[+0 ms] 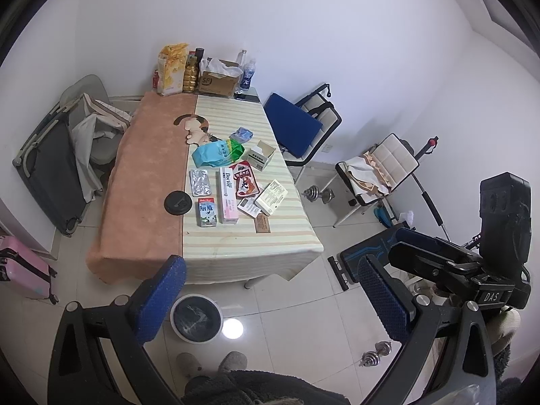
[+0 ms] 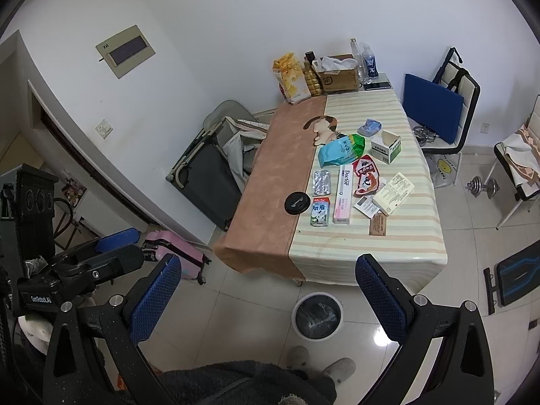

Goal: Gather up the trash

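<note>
Trash lies on the cloth-covered table [image 1: 141, 202] [image 2: 266, 202]: a Pure Milk carton [image 1: 206, 212] [image 2: 320, 211], a pink Doctor box [image 1: 228, 194] [image 2: 344, 193], a foil blister pack [image 1: 200, 182] [image 2: 321, 182], a teal-green bag [image 1: 217, 152] [image 2: 341, 150], a red snack wrapper [image 1: 244, 179] [image 2: 366, 173], an open small box [image 1: 261, 155] [image 2: 386, 146] and paper leaflets [image 1: 270, 197] [image 2: 393, 194]. A lined white trash bin [image 1: 196, 317] [image 2: 317, 315] stands on the floor in front of the table. My left gripper [image 1: 273, 300] and right gripper [image 2: 270, 300] are open, empty, held well back above the bin.
A black round lid [image 1: 178, 203] [image 2: 297, 203] sits on the brown cloth. A cardboard box [image 1: 217, 82], bottles and a yellow bag stand at the table's far end. Chairs [image 1: 303, 128] [image 2: 438, 111], dumbbells [image 1: 319, 194], a pink suitcase [image 1: 23, 270] and a folded cot [image 1: 50, 168] surround the table.
</note>
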`<state>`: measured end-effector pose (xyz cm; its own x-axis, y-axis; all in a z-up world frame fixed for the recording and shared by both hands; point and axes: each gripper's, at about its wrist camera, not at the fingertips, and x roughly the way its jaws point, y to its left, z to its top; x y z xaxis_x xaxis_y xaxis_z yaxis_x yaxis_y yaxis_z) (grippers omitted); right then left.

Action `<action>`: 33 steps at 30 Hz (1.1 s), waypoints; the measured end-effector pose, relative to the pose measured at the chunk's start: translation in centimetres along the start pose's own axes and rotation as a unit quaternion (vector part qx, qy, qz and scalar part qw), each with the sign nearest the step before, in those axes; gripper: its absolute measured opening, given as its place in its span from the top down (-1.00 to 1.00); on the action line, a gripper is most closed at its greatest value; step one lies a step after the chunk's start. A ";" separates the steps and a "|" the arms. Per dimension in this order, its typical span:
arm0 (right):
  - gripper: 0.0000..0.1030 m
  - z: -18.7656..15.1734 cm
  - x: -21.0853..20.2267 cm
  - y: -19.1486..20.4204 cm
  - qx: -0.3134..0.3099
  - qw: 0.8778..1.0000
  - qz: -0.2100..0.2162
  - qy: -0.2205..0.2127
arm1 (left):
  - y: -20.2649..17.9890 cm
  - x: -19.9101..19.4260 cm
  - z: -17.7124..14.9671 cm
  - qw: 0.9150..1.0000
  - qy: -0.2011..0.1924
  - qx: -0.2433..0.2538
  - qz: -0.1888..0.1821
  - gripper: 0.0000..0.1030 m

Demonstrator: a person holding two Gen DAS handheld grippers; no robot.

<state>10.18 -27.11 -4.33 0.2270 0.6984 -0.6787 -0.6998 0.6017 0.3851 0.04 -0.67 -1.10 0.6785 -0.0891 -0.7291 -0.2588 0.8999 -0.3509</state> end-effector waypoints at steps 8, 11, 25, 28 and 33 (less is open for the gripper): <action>-1.00 0.1 0.2 0.0 0.001 1.000 0.002 0.000 | 0.0 0.0 0.0 1.000 0.000 -0.001 0.000 -1.00; -1.00 0.1 0.2 0.0 0.000 1.000 0.002 0.000 | 0.0 0.0 0.0 1.000 0.001 -0.001 0.000 -1.00; -1.00 -0.1 0.6 0.5 0.000 1.000 0.003 0.003 | -0.1 0.1 0.0 1.000 0.001 -0.001 -0.001 -1.00; -1.00 -0.2 0.6 0.4 0.000 1.000 0.004 0.002 | -0.1 0.1 -0.1 1.000 0.001 -0.002 -0.002 -1.00; -1.00 -0.2 0.8 0.4 0.001 1.000 0.004 0.003 | -0.2 0.2 -0.2 1.000 0.002 -0.001 -0.003 -1.00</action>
<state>9.98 -26.39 -4.82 0.2180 0.7006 -0.6794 -0.7001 0.5973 0.3914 0.06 -0.98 -1.29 0.6779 -0.0958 -0.7289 -0.2566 0.8983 -0.3567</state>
